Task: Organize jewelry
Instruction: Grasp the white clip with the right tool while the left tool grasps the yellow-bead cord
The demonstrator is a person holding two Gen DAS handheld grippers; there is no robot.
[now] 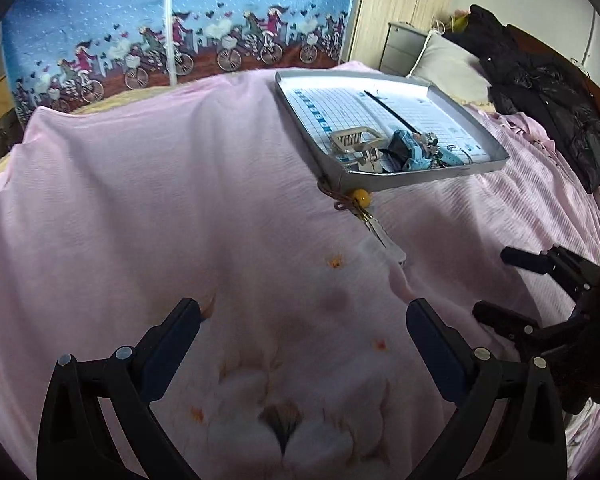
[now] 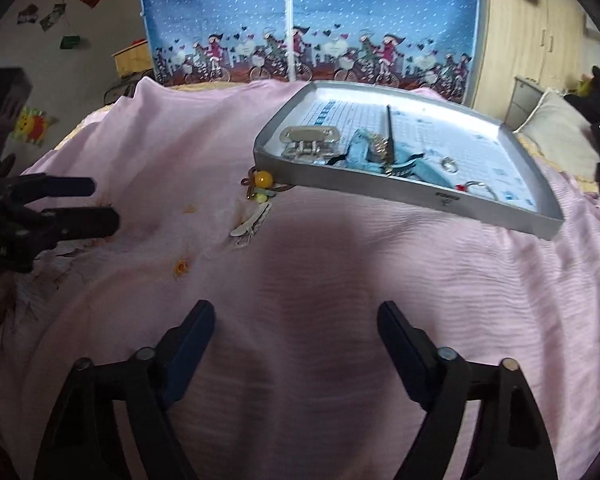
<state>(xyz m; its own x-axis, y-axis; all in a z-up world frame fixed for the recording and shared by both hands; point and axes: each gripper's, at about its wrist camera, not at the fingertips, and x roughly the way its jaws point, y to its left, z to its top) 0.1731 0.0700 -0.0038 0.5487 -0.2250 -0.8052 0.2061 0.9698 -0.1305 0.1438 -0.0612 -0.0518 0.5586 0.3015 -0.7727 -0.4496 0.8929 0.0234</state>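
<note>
right wrist view: the shallow grey cardboard tray (image 2: 416, 196) at 1 o'clock holds most pieces; a yellow-bead hair tie (image 2: 265, 179) and pale flat clip (image 2: 252, 222) remain on the pink bedspread (image 2: 340, 280) at 11. the left gripper (image 1: 304, 320) and right gripper (image 2: 296, 320) gape wide, empty.

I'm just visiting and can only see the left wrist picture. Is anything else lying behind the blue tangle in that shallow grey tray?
Observer: Yes. The right wrist view shows a small silver ring lying alone on the grid-printed paper, to the right of the blue fabric piece.
Operator: What is the blurry pale thing on the pink bedspread, below the yellow bead?
Observer: It's a pale flat hair clip, lying apart from the shallow grey tray.
Operator: Is there anything to the left of the bed?
Observer: A grey wall with paper decorations on it. One of them looks like a yellow sun cut-out.
</note>
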